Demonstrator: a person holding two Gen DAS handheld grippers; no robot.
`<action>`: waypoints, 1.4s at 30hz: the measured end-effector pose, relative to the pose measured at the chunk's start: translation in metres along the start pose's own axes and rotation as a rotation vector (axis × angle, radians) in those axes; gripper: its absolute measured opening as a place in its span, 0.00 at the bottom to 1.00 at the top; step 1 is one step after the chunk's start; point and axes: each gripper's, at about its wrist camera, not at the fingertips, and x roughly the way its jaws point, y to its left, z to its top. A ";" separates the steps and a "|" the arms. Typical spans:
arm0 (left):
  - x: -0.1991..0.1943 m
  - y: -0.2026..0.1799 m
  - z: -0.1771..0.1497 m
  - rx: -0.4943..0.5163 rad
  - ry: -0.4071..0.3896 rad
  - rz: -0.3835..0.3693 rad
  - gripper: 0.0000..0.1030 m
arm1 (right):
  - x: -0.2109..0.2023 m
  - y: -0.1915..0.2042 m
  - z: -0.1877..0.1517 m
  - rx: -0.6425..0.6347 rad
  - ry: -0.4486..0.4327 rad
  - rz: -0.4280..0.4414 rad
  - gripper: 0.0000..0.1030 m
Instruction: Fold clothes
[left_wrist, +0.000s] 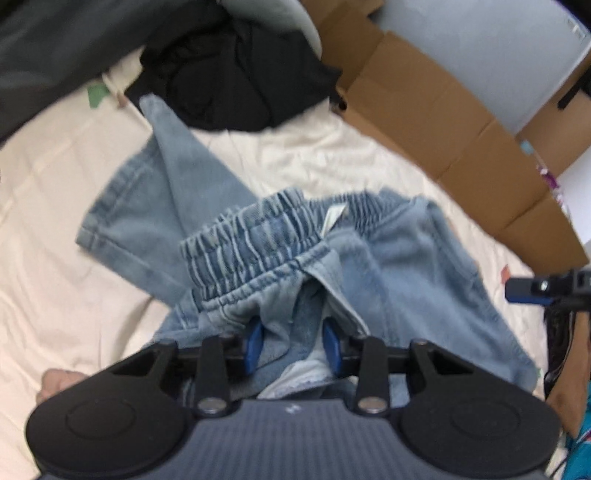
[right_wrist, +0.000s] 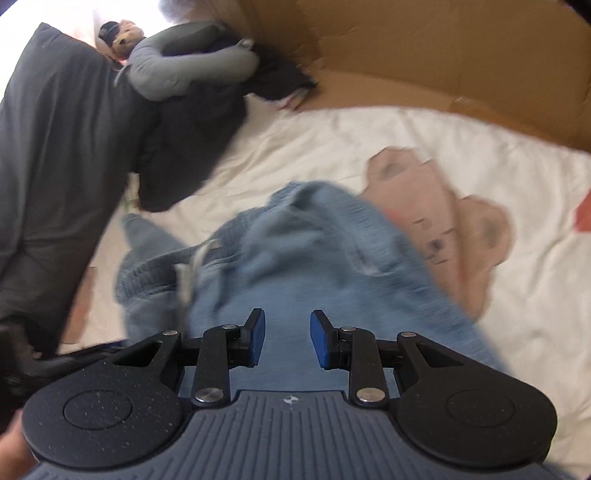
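Light denim pants (left_wrist: 280, 236) lie bunched on the cream bed sheet (left_wrist: 55, 295), no fold done yet. Left tongs (left_wrist: 293, 341) pinch fabric below the waistband; right tongs (right_wrist: 287, 338) hover parted over denim, gripping nothing. Black clothes (left_wrist: 229, 74) and cardboard (left_wrist: 443, 122) crowd the far edge.

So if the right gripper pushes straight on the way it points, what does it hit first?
Most likely the blue denim pants: the right gripper points down at them, fingers apart with nothing pinched. Depth is unclear in the blur.

A home bedroom: cream bedsheet (left_wrist: 55, 206), dark pillow (right_wrist: 55, 147), soft toy (right_wrist: 125, 35), flattened cardboard boxes (left_wrist: 443, 122) alongside.
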 end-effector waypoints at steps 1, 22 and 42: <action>0.003 0.000 -0.001 -0.001 0.011 0.001 0.36 | 0.004 0.007 -0.001 -0.003 0.007 0.015 0.33; -0.018 0.005 0.000 0.104 0.088 -0.052 0.36 | 0.113 0.095 -0.034 -0.086 0.171 0.105 0.34; -0.027 -0.001 -0.005 0.163 0.094 -0.063 0.31 | 0.122 0.102 -0.035 -0.100 0.174 0.170 0.53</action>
